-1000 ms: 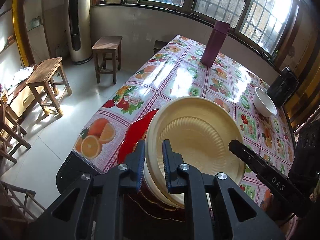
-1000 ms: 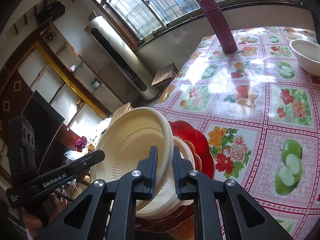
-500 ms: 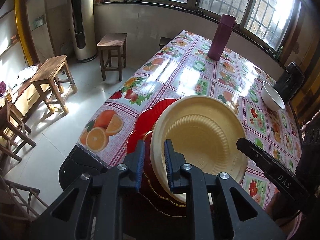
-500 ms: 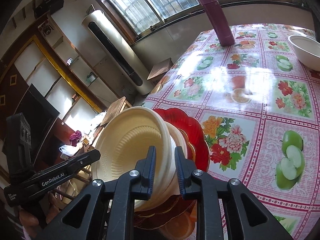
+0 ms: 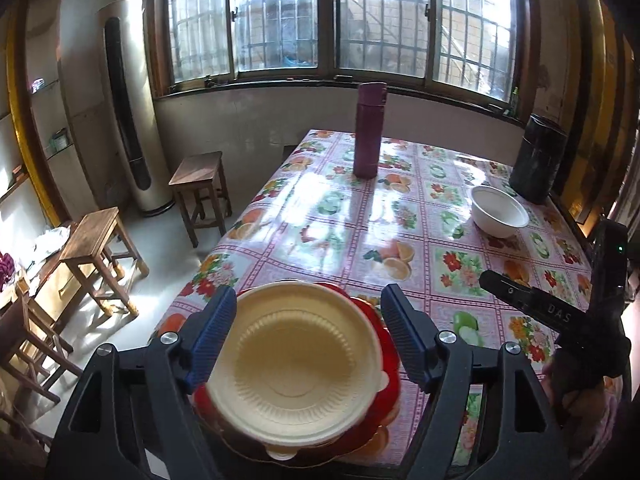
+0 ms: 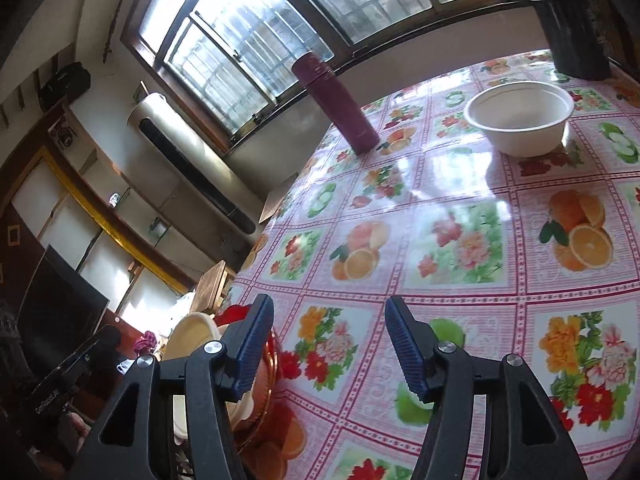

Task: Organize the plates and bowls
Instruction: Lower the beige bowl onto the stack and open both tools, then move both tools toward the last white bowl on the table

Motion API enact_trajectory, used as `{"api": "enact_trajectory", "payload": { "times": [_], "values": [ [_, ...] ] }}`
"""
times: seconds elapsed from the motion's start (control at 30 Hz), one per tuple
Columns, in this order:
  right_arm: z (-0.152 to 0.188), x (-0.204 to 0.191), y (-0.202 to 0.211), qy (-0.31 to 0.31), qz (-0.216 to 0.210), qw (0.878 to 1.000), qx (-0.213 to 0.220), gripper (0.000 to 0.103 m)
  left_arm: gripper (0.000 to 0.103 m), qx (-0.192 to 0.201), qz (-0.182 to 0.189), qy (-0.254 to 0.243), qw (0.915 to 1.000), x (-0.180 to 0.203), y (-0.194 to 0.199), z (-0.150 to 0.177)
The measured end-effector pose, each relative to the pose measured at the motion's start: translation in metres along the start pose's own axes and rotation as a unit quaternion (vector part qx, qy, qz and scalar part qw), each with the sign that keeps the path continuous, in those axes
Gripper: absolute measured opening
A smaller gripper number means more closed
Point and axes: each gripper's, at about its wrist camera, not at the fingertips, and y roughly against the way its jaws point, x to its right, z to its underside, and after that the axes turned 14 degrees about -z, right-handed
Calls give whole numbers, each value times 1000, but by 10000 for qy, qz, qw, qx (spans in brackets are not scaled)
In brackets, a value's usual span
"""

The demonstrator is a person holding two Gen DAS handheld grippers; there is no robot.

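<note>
One cream plate [image 5: 298,364] on top of a stack; at least one red plate [image 5: 386,344] beneath it, the rest hidden. One white bowl [image 5: 499,211] far right. One maroon flask [image 5: 370,130]. One black canister [image 5: 538,159]. Two wooden stools [image 5: 200,188] left of the table.

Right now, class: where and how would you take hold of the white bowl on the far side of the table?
Grip the white bowl by its rim, one finger inside and one outside the wall. It sits upright, mouth up and apparently empty, wider than the open right gripper could likely span. Come from the near side, probably, since the black container stands behind it.
</note>
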Motion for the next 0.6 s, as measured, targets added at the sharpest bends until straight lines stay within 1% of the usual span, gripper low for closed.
{"api": "enact_trajectory", "payload": {
  "times": [0.13, 0.23, 0.3, 0.4, 0.5, 0.6],
  "values": [
    [-15, 38, 32, -160, 304, 9989, 310, 63, 75, -165, 417, -427, 9981, 59, -4, -10],
    [-27, 67, 54, -314, 451, 9972, 500, 64, 75, -300, 602, -728, 9951, 101, -12, -14],
    [-35, 85, 68, -393, 568, 9956, 634, 71, 75, -385, 626, -862, 9936, 125, -16, -18],
    [-48, 109, 89, -437, 708, 9929, 852, 82, 75, -483, 596, -899, 9930, 150, -27, -28],
    [-56, 136, 106, -609, 725, 9900, 1043, 85, 75, -595, 517, -831, 9934, 170, -41, -39],
    [-63, 160, 114, -986, 542, 9871, 1137, 85, 75, -766, 536, -730, 9929, 189, -56, -46]
  ]
}}
